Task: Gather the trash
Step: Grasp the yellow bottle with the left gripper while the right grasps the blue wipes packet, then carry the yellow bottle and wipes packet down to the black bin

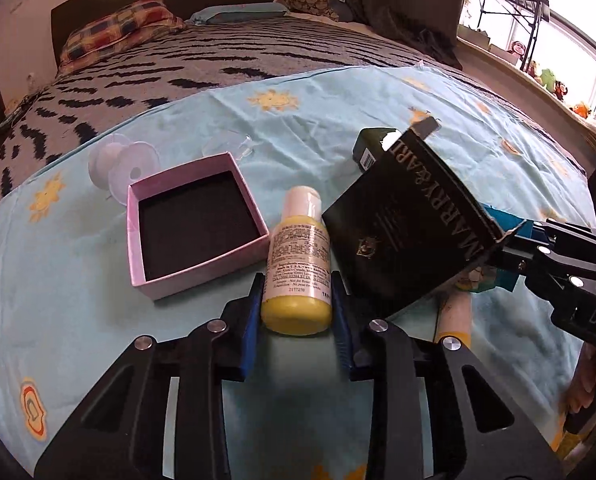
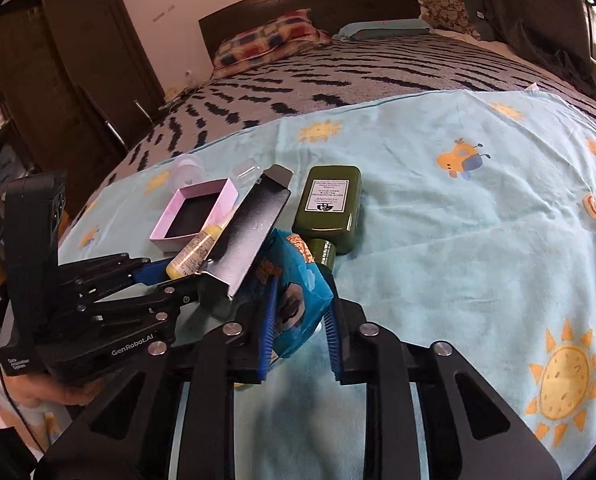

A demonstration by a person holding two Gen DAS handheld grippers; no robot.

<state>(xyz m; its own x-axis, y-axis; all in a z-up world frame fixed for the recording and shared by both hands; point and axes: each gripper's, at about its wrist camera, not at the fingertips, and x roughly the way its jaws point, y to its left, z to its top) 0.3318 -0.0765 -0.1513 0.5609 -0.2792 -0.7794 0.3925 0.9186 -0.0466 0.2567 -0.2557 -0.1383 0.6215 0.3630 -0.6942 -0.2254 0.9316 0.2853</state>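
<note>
the left tool [image 1: 296, 300] has closed its blue pads on the yellow bottle [image 1: 297, 268], which lies on the light blue sheet [image 2: 438, 208] over the bed, just beside the pink box [image 1: 196, 224]. the right tool [image 2: 300, 316] pinches a blue packet [image 2: 298, 280] (black carton [image 1: 410, 216] leaning against it), green bottle [image 2: 330, 204] behind.

Both my cams ride on the grippers and look forward and down along the fingers, really close over the light blue sheet [image 1: 338, 92] at the foot of the bed. Left wrist view faces the headboard with the window on its right. Right wrist view sits just to the right, angled a bit left toward the wardrobe [image 2: 78, 80]. Both share the pink box [image 1: 196, 224], the yellow bottle [image 1: 298, 276], and the black carton [image 1: 410, 216].
</note>
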